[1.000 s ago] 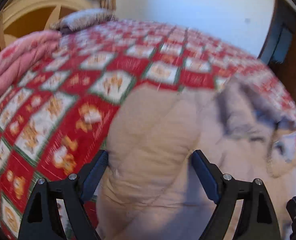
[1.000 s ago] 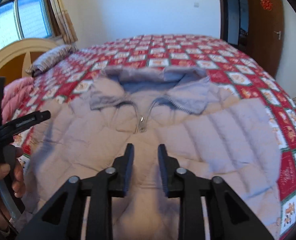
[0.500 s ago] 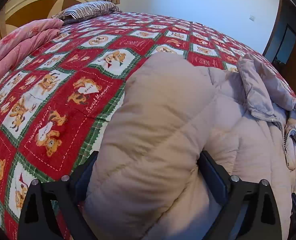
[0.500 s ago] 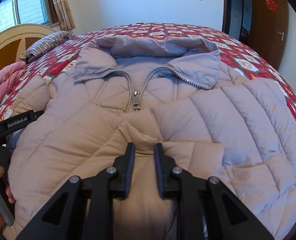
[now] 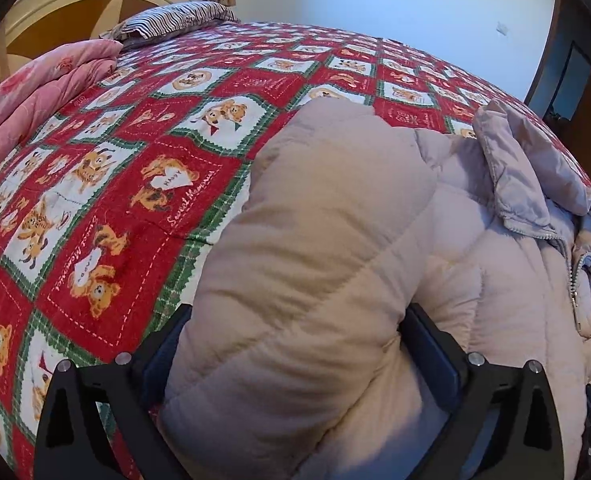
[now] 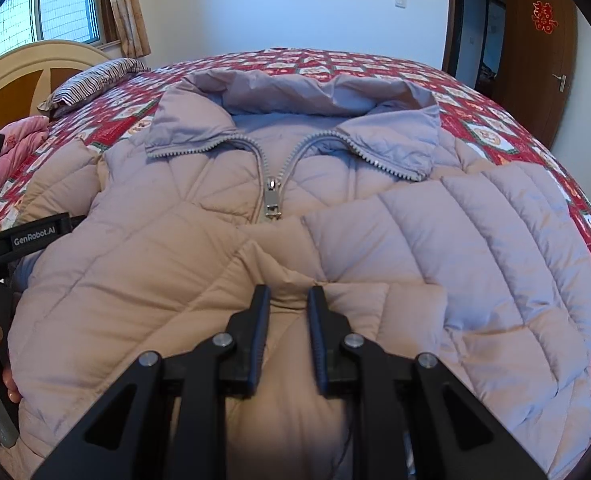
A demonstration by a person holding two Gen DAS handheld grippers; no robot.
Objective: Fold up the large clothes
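So the jacket lay face up across the bed, collar toward the far edge and zipper partly done. The left tool was spread wide around the puffy sleeve near the bed's left side, probably to swing it inward. The right tool was nearly closed, pinching a ridge of fabric at the front, likely pinning things flat for the fold.
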